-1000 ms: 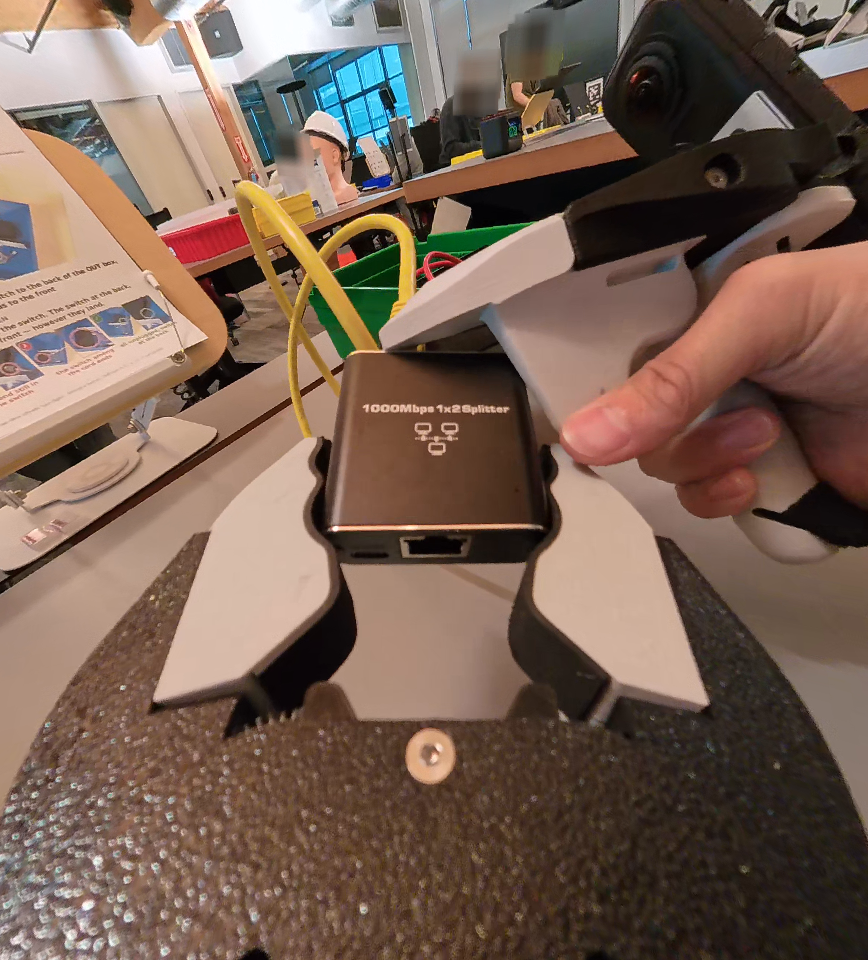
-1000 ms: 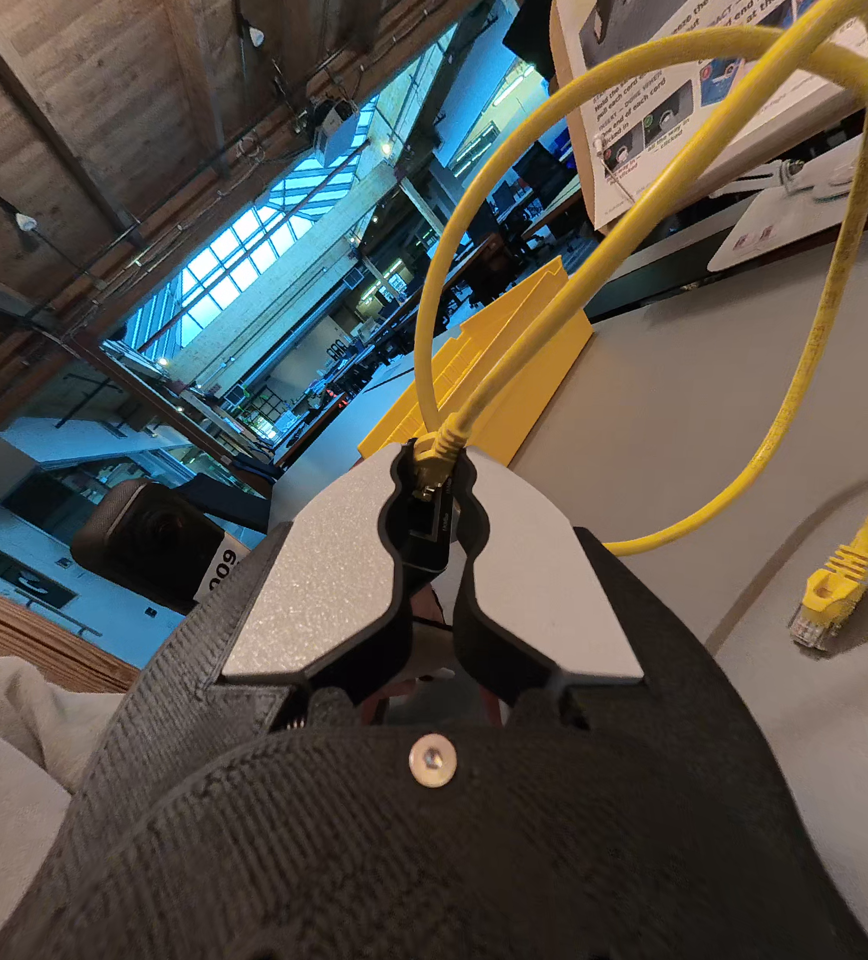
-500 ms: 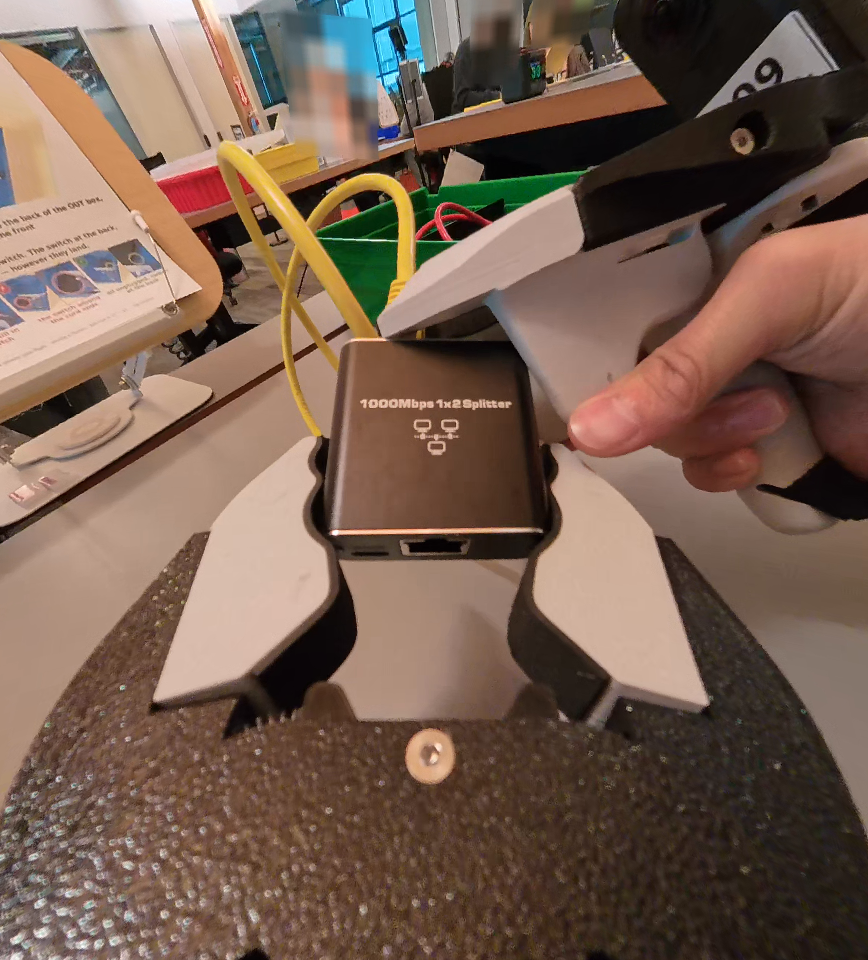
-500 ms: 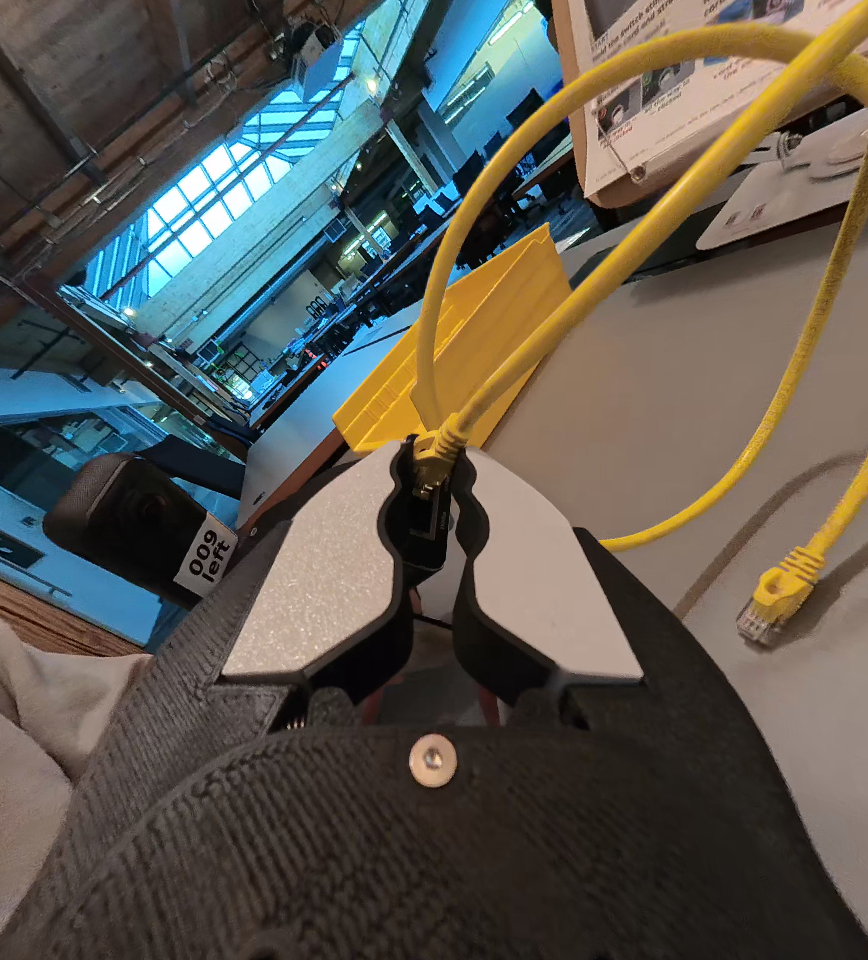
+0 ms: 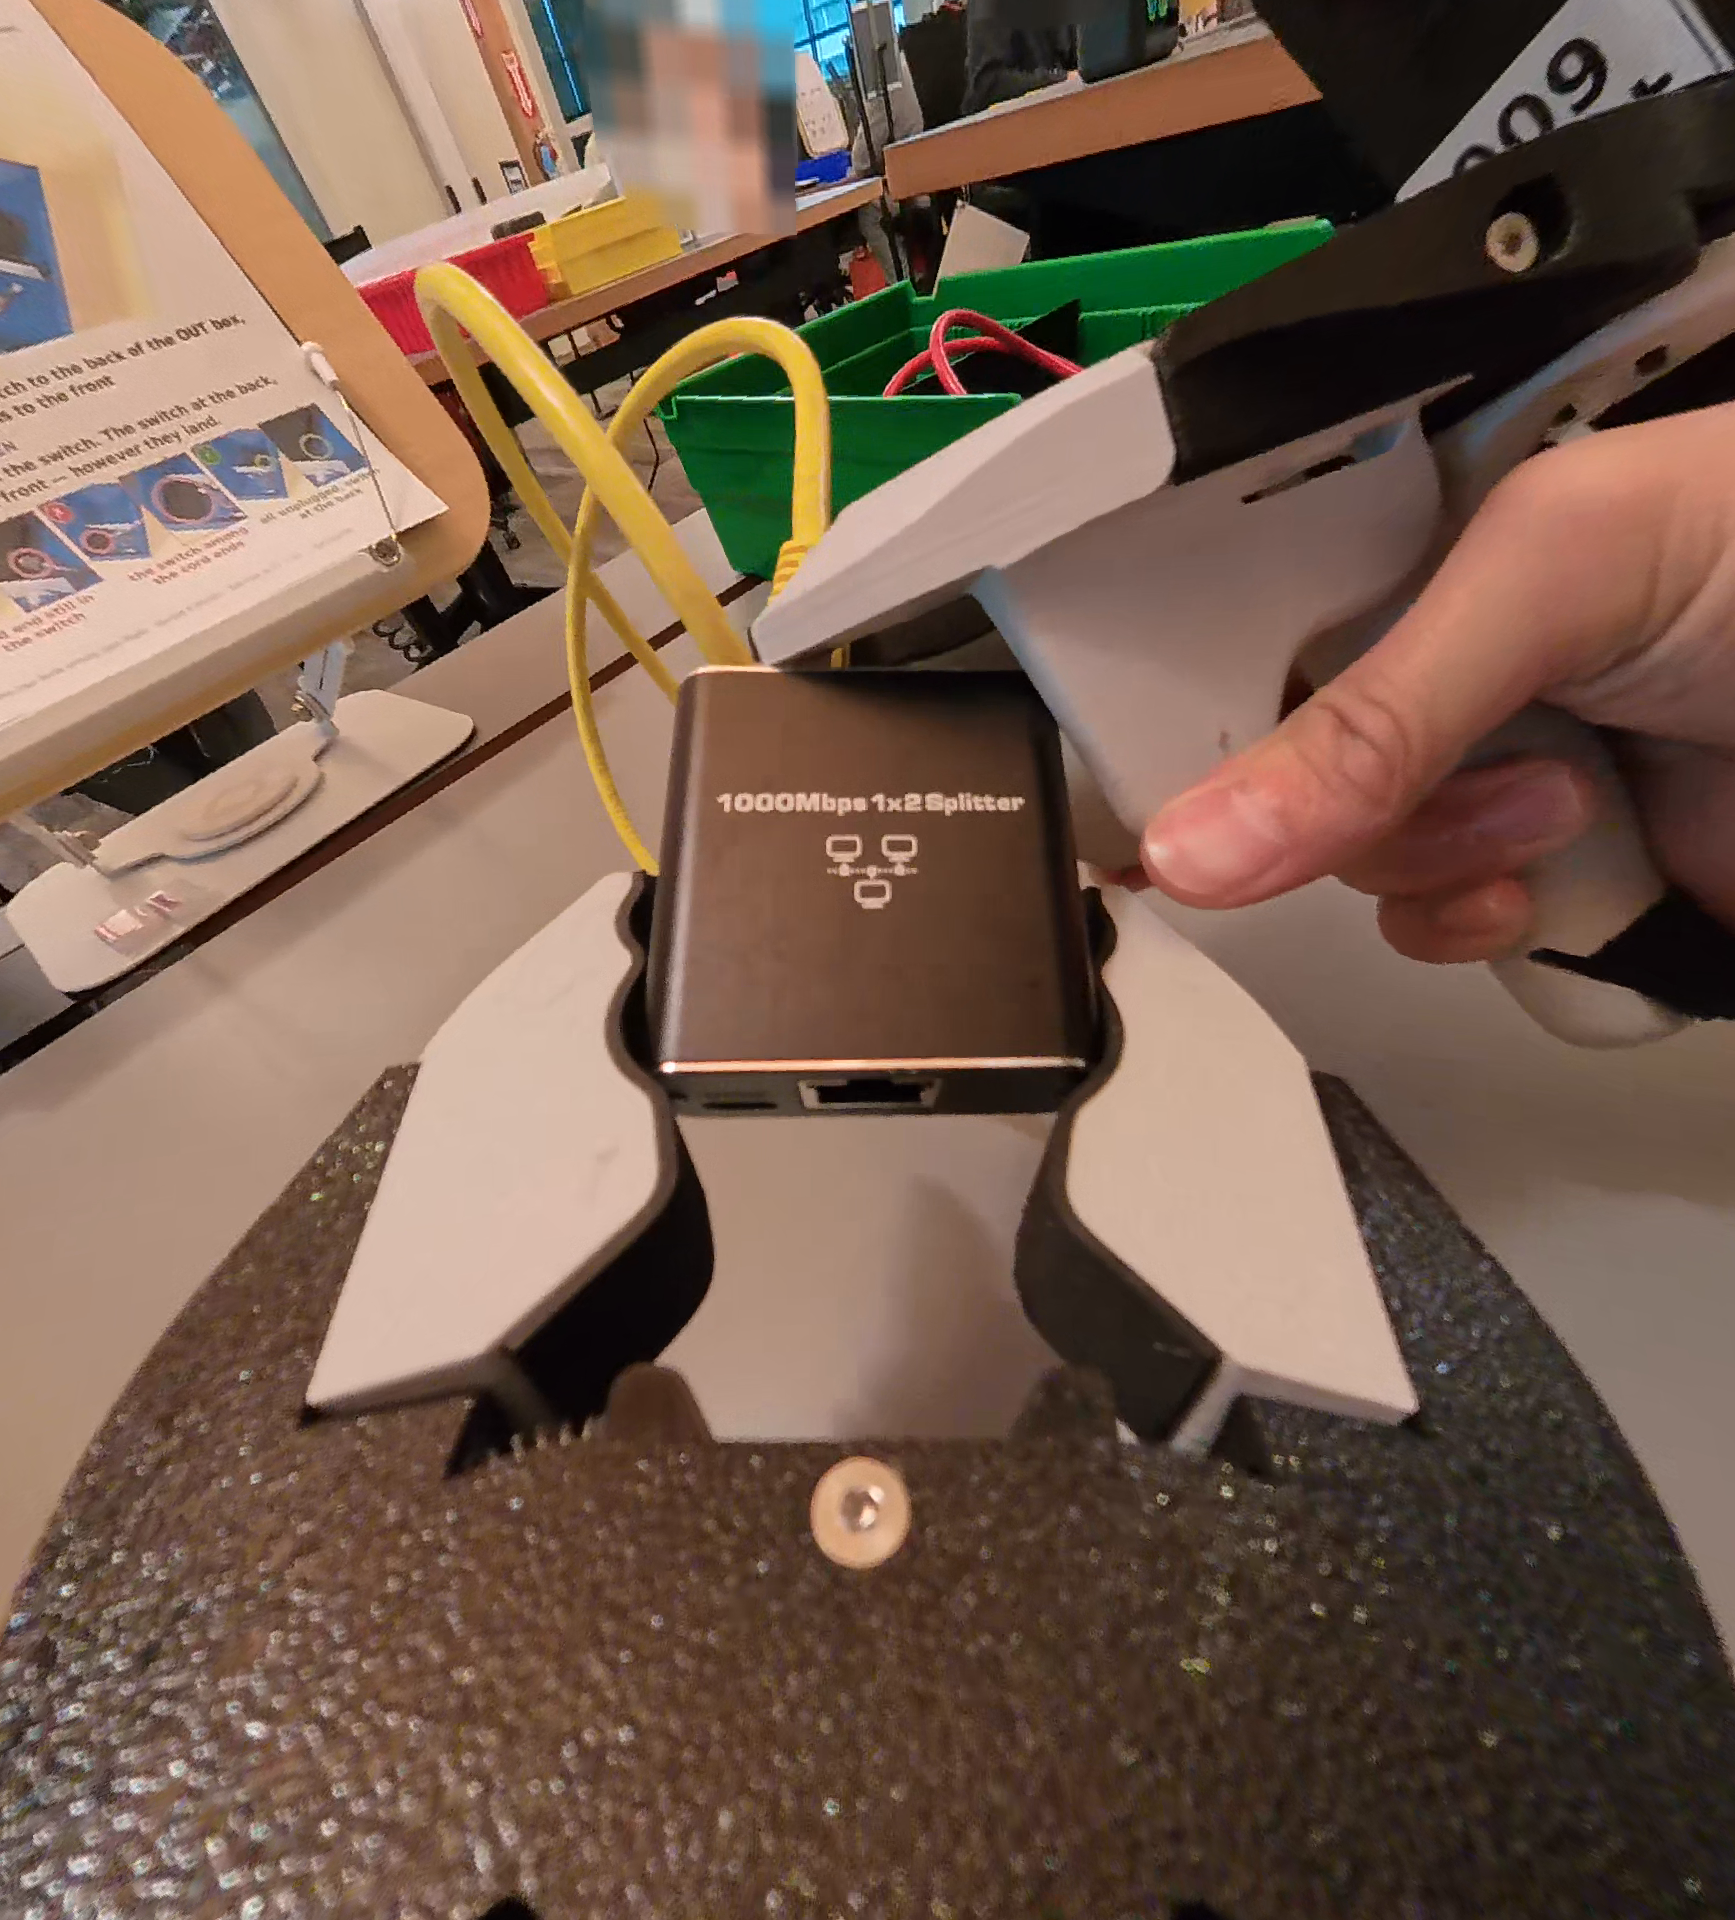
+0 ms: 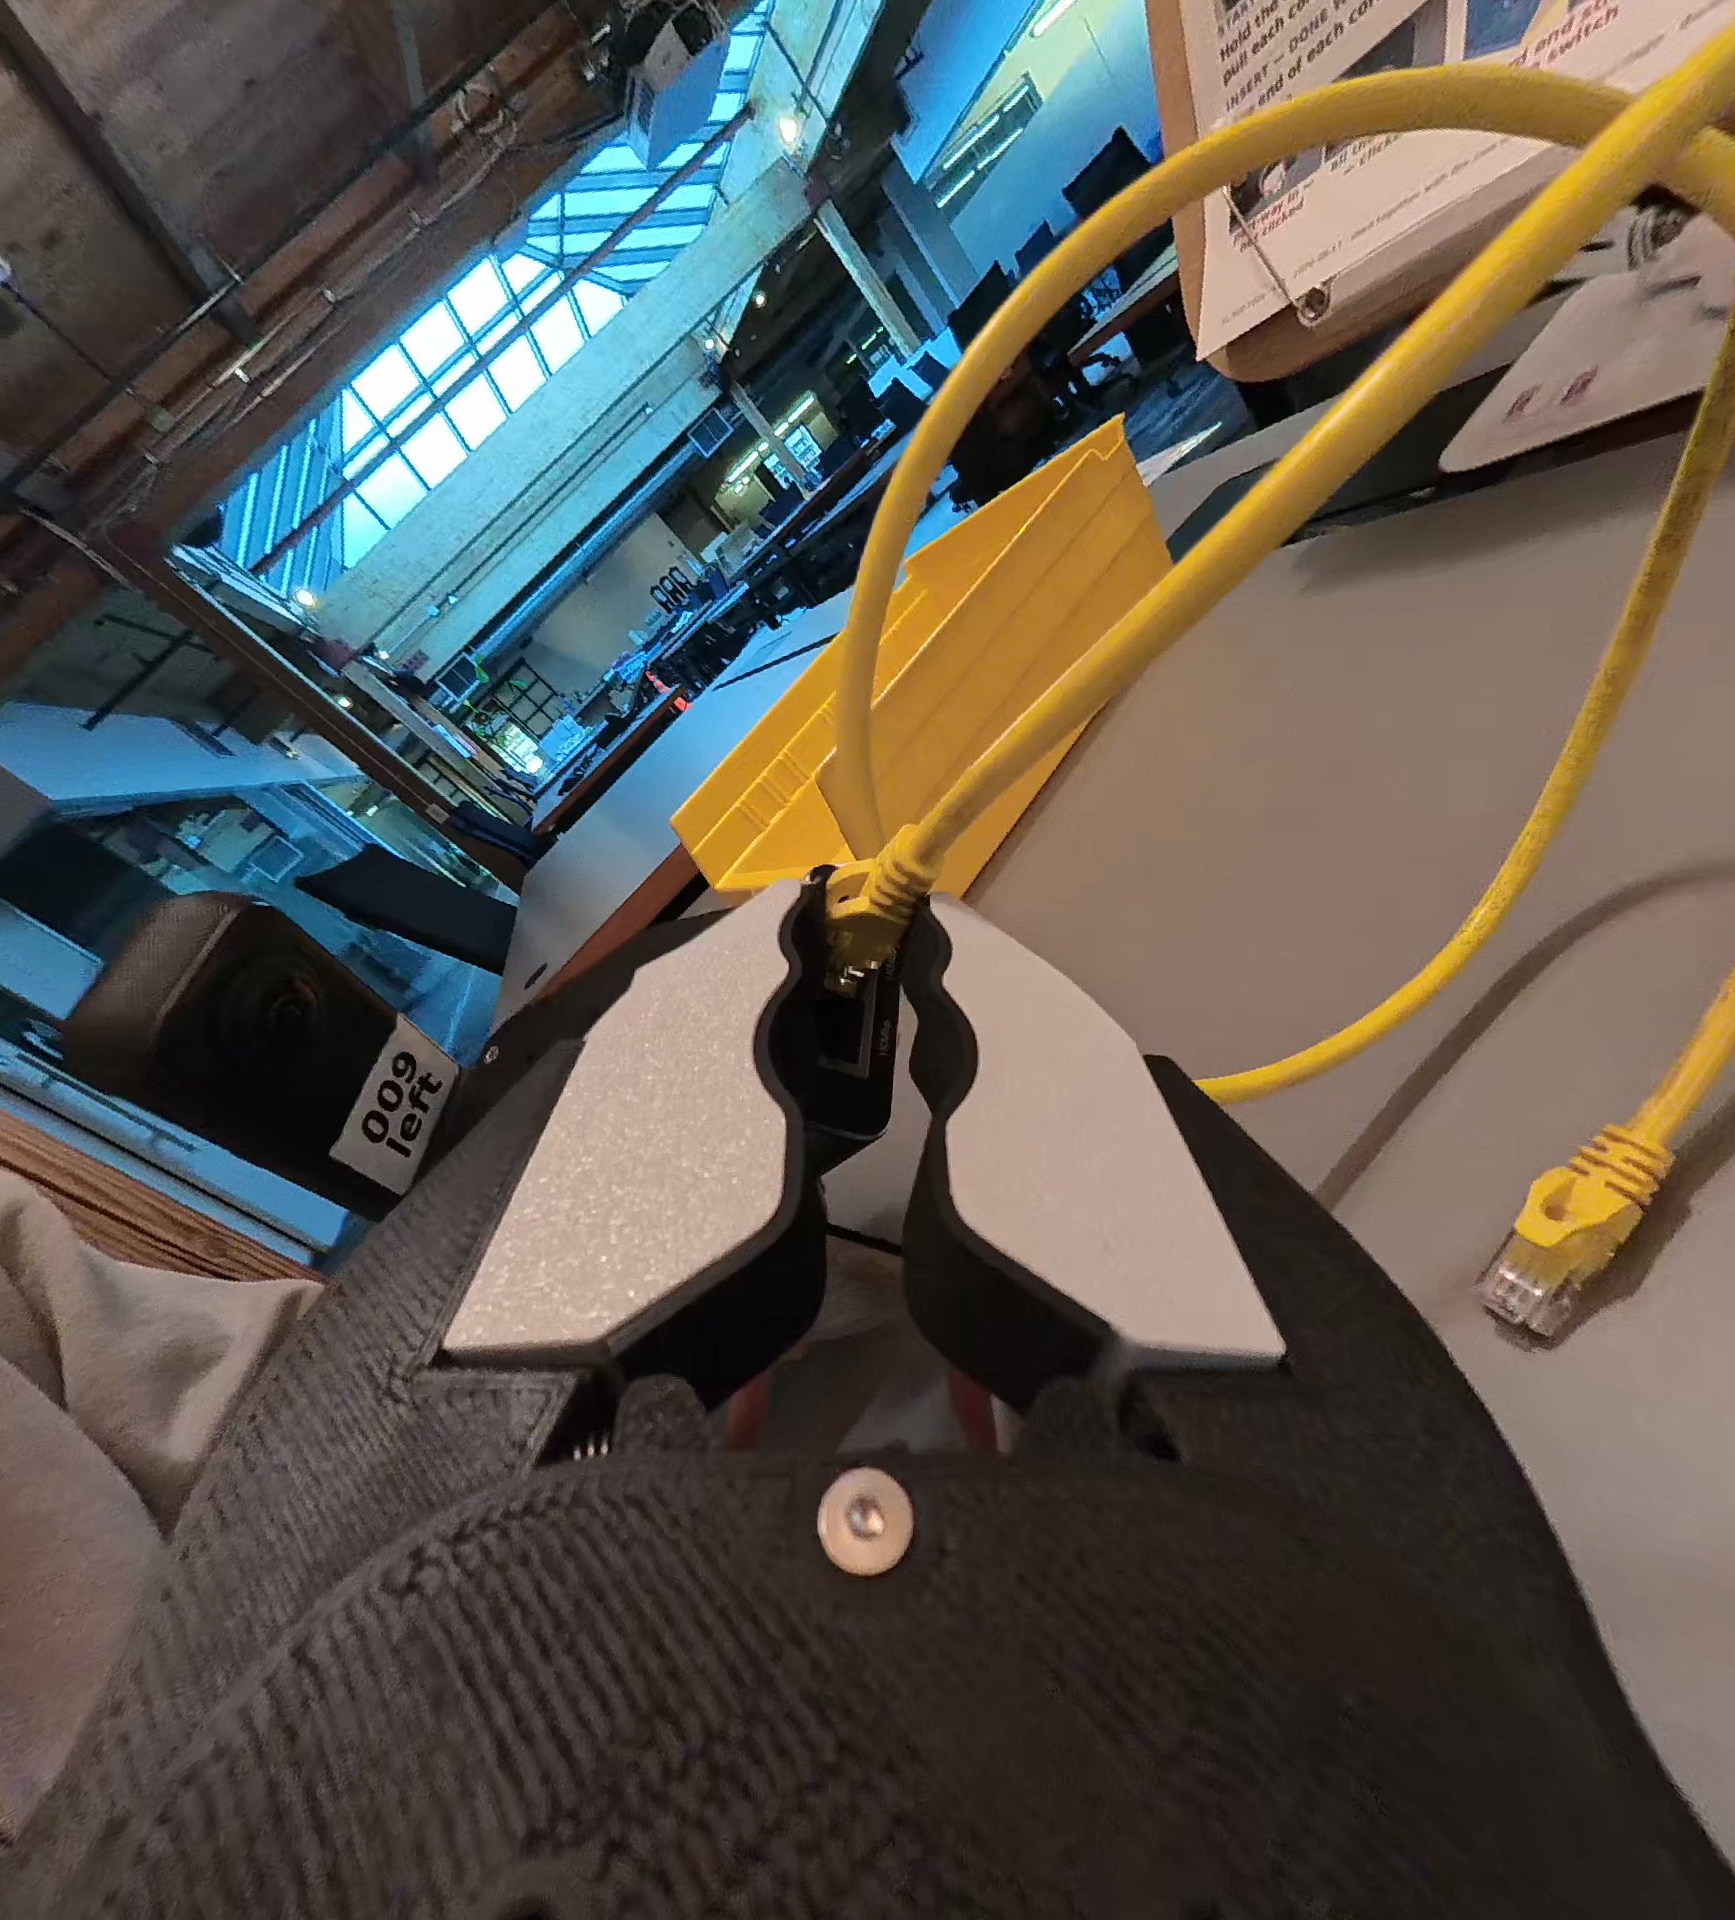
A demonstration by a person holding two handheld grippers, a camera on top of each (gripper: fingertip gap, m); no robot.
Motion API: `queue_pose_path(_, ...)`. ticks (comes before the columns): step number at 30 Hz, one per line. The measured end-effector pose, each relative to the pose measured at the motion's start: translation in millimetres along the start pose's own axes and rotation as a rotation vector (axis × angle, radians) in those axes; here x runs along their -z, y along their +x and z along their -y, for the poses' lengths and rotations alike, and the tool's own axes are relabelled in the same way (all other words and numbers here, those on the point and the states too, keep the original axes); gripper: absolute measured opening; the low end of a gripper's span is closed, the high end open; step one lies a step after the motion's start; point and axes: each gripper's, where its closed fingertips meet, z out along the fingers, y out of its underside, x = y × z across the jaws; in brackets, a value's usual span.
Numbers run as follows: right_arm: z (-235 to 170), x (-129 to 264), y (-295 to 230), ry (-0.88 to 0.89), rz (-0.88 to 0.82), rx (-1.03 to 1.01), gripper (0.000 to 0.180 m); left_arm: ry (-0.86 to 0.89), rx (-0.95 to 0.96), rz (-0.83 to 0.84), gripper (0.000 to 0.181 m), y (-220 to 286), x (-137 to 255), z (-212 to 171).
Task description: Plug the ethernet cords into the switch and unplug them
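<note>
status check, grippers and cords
Left gripper shut on switch. Right gripper pinching a yellow plug at the switch's far ports. Second plug loose on table. Nothing in the way.

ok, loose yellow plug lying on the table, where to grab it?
Grip the yellow boot behind the clear plug tip, closing on its two side faces from above. It lies flat on the grey table, cable trailing up and away, so the boot is exposed.

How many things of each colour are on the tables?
Yellow: 3 - the yellow ethernet cord, the yellow plastic bin beside it, and another yellow bin far off
Green: 1 - the green plastic bin
Red: 1 - the red bin
Black: 1 - the small black metal switch box
Total: 6
</note>
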Motion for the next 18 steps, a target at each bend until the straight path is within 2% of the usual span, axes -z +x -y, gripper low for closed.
queue_pose_path(13, 3, 19, -19, -0.045, -0.106, 0.176, 0.017, 0.105, 0.018, -0.017, 0.075, 19, 4, 16)
queue_pose_path(18, 3, 19, -22, -0.02, -0.09, 0.131, 0.017, 0.127, 0.074, -0.051, 0.075, 21, 5, 17)
